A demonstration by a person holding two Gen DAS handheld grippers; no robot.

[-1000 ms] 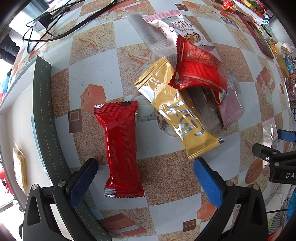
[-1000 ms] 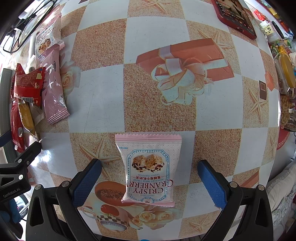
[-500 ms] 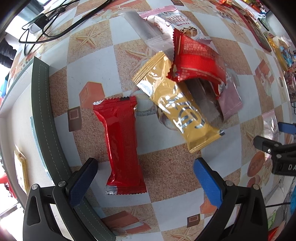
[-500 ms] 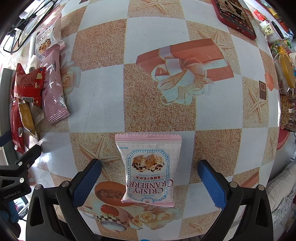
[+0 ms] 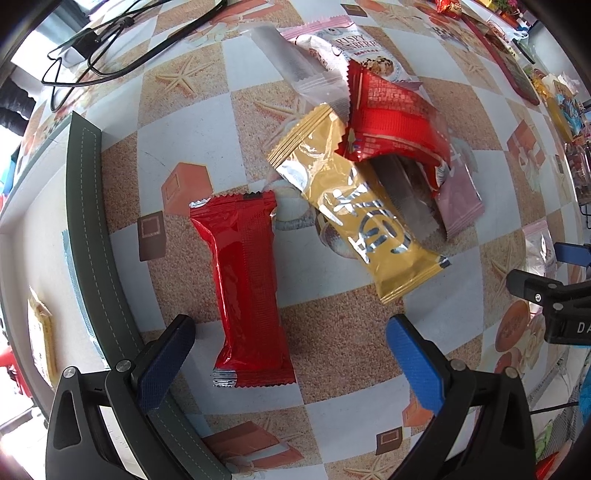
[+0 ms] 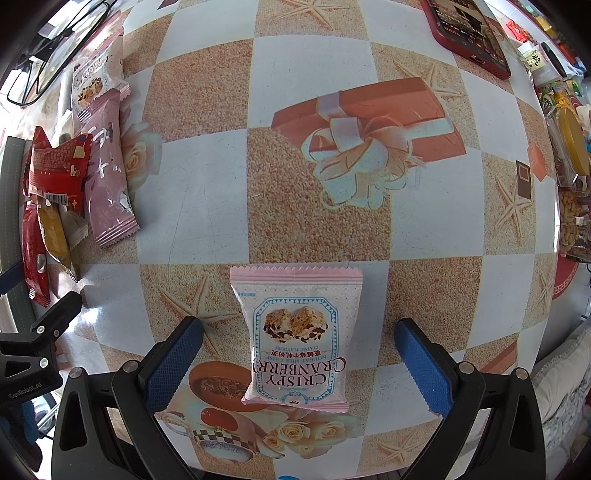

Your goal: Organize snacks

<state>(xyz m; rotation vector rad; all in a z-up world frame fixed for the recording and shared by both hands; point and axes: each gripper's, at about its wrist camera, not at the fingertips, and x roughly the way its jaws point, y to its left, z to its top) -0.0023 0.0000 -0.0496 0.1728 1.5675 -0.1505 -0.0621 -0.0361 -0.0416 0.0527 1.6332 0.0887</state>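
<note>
Left wrist view: the left gripper (image 5: 291,354) hangs over the table (image 5: 177,122) with its jaws spread wide, holding nothing. A red bar (image 5: 245,288) lies flat between the blue ribbed pads (image 5: 413,365), nearer the left one and touching neither. Its long axis runs along the fingers, its crimped silver end toward the camera and its far end toward the pile. The wrapper is glossy foil, oblong, with zigzag seals. Just past it to the right lies a gold bar (image 5: 354,225), shiny foil with silver characters, set on a diagonal with its near end pointing at the right pad. Its far end tucks under a red pouch (image 5: 391,118) of matte ribbed film. A clear wrapper (image 5: 295,70), a pink packet (image 5: 460,199) and a white cranberry bag (image 5: 362,48) crowd behind. A dark green strip (image 5: 92,229) with stitching follows the table's left edge. Black cables (image 5: 110,40) lie at the far left corner. The cloth is a smooth check of sand and white squares.

Right wrist view: the right gripper (image 6: 295,365) is likewise wide open and empty. A cranberry pack (image 6: 297,332), a pale pink pillow bag with crimped ends, lies centred between its pads, clear of both, long axis along the fingers, the print reading upside down. It sits near the table's near edge. A red phone (image 6: 469,33) lies at the far right.
</note>
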